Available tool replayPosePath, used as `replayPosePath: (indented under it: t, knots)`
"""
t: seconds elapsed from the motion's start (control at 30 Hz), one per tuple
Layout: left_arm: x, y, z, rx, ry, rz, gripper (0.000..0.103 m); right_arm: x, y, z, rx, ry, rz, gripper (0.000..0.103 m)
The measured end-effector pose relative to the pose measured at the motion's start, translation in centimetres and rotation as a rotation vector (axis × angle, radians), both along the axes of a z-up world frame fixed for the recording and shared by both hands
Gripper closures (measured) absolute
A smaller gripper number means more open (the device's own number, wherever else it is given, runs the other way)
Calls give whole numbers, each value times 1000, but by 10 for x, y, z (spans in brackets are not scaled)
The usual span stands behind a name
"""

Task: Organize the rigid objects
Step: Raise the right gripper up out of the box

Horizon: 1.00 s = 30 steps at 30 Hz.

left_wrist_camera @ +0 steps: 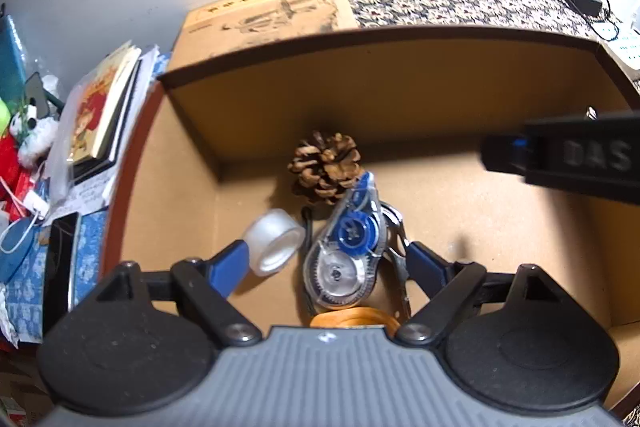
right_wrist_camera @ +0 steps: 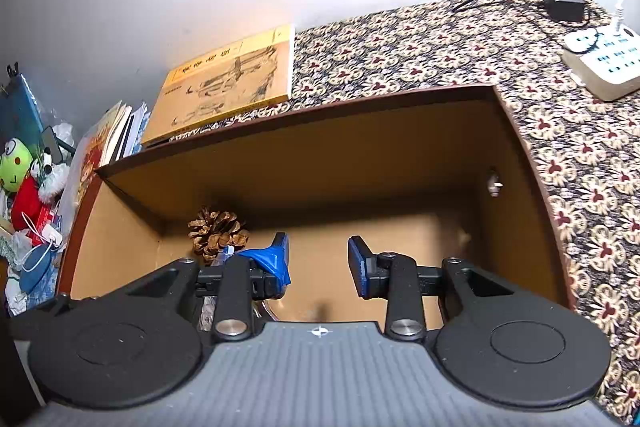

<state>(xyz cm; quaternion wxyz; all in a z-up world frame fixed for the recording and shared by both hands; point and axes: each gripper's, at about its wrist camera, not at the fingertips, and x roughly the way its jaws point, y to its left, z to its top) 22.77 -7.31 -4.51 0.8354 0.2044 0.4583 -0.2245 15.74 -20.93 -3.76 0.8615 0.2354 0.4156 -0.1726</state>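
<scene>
We find both grippers poised over an open cardboard box (left_wrist_camera: 400,95) that serves as the collecting bin. The left gripper (left_wrist_camera: 326,259) has its fingers spread wide and grips nothing; they straddle a correction tape dispenser (left_wrist_camera: 348,251) lying on the box floor. We judge the wide stance suits either a release or a fresh grasp. The pine cone (left_wrist_camera: 326,167) sits at 12 o'clock of the dispenser, touching its tip; a clear tape roll (left_wrist_camera: 274,241) lies at 9 o'clock, just beside the left finger. The items cluster near the back-left corner, leaving the right floor bare for further pieces, in our judgement.

The right gripper (right_wrist_camera: 318,261) hangs at the box's right with fingers parted at a moderate gap, empty between them.

Obscured: an orange ring-shaped object (left_wrist_camera: 354,319) at 6 o'clock is cut off by the left gripper body; metal loops (left_wrist_camera: 396,235) at 3 o'clock cannot be identified. In the left view the right gripper appears only as a blur.
</scene>
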Motion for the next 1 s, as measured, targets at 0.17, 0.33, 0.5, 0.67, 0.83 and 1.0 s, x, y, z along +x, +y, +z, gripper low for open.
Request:
replayPosePath:
  t: [0.17,0.33,0.5,0.67,0.83,1.0]
  knots:
    - [-5,7,10,-2,-20,4,15,-10,2,6,-7,4,-3,88]
    - [-13,16,18,-1,-17,22,15,-17,9,7,-7,5,6,88]
    - [-22,25,28,-19,-15,49,14,-29,17,12,-39,-2,18,88]
    - [-33,28,38,-15,-42,56,13,-43,21,18,-44,-17,20,87]
    - [-43,29,45,-13,-68,47,12,-53,28,25,-71,-26,23,87]
    - [-51,30,51,-12,-73,56,9,-64,35,31,-95,-35,33,87]
